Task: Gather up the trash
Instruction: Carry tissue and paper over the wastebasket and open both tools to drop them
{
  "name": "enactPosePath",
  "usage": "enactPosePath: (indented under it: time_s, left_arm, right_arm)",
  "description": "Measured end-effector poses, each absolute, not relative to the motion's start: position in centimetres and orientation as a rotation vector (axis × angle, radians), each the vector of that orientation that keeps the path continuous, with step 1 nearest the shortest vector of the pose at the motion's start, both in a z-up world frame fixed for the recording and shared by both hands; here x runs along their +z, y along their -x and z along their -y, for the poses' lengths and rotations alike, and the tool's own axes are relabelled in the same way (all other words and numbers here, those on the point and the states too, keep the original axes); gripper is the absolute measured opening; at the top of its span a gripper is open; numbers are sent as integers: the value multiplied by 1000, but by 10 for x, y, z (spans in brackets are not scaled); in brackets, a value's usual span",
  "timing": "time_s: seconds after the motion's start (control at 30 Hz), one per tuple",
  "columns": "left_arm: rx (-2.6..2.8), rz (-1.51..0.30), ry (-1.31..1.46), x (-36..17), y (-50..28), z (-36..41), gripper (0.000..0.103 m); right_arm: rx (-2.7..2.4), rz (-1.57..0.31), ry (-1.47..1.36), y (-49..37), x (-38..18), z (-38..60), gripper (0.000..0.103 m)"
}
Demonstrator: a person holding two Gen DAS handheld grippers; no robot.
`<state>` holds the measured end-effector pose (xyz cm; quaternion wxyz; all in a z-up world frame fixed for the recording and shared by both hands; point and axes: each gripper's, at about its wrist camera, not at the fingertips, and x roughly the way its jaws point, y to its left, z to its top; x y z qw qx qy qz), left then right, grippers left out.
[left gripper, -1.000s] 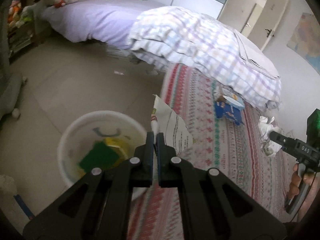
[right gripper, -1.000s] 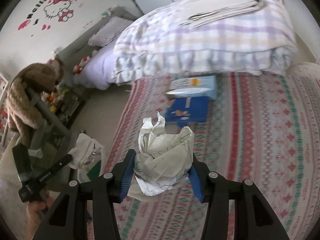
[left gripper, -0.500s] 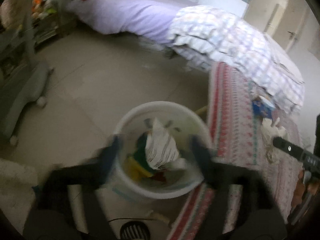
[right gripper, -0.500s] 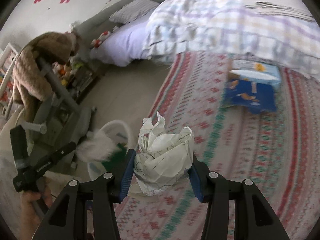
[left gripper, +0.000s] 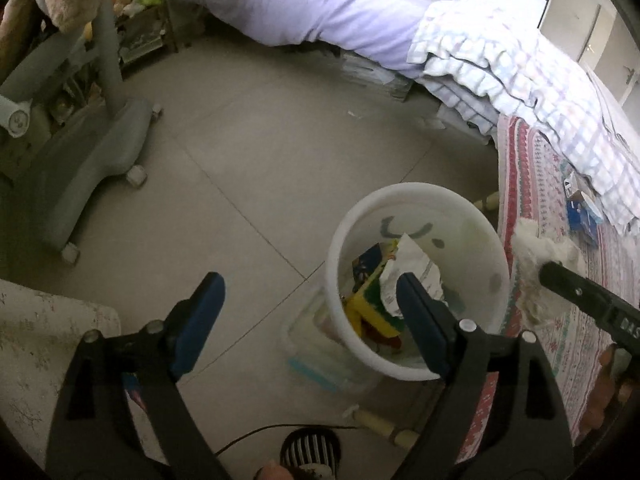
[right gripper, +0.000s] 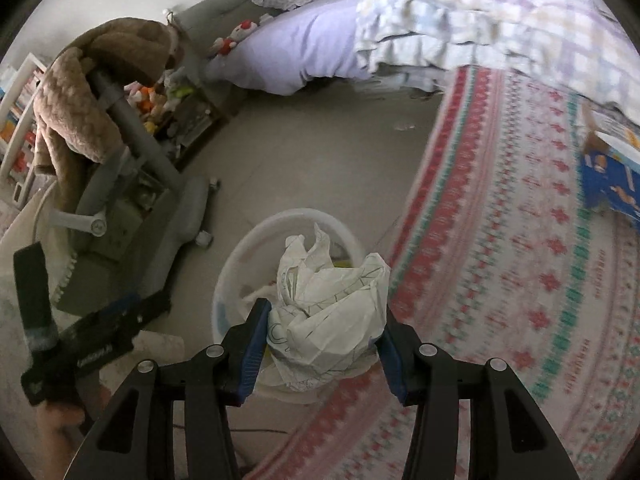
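Paper [right gripper: 328,320] – a crumpled white wad – sits pinched in the right gripper [right gripper: 324,344], jaws easing apart over the white bin [right gripper: 236,264] to drop it; the left gripper [left gripper: 308,320] gapes empty, still widening.

Bedroom, daylit, with pale tiled floor [left gripper: 248,152].
Holds a lilac-sheeted bed [left gripper: 320,8] beside a checked quilt [left gripper: 520,68], a patterned red rug [right gripper: 520,240], a grey wheeled stand [left gripper: 80,160].
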<state>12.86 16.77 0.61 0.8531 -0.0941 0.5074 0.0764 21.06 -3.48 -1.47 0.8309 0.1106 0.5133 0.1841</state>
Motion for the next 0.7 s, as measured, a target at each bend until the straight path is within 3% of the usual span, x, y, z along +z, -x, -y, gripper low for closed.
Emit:
enactPosePath:
  time_s: [0.1, 0.17, 0.27, 0.7]
  left_arm:
    - [162, -1070, 204, 4, -128, -172, 88]
    - [167, -1068, 199, 5, -128, -173, 89]
    - [177, -1063, 202, 5, -128, -176, 93]
    - [142, -1067, 206, 7, -128, -164, 95]
  right_arm:
    - [388, -1096, -234, -217, -20, 22, 56]
    - [387, -1106, -244, -220, -23, 15, 67]
    - [383, -1104, -247, -223, -20, 11, 74]
    - [336, -1064, -196, -206, 8, 46, 77]
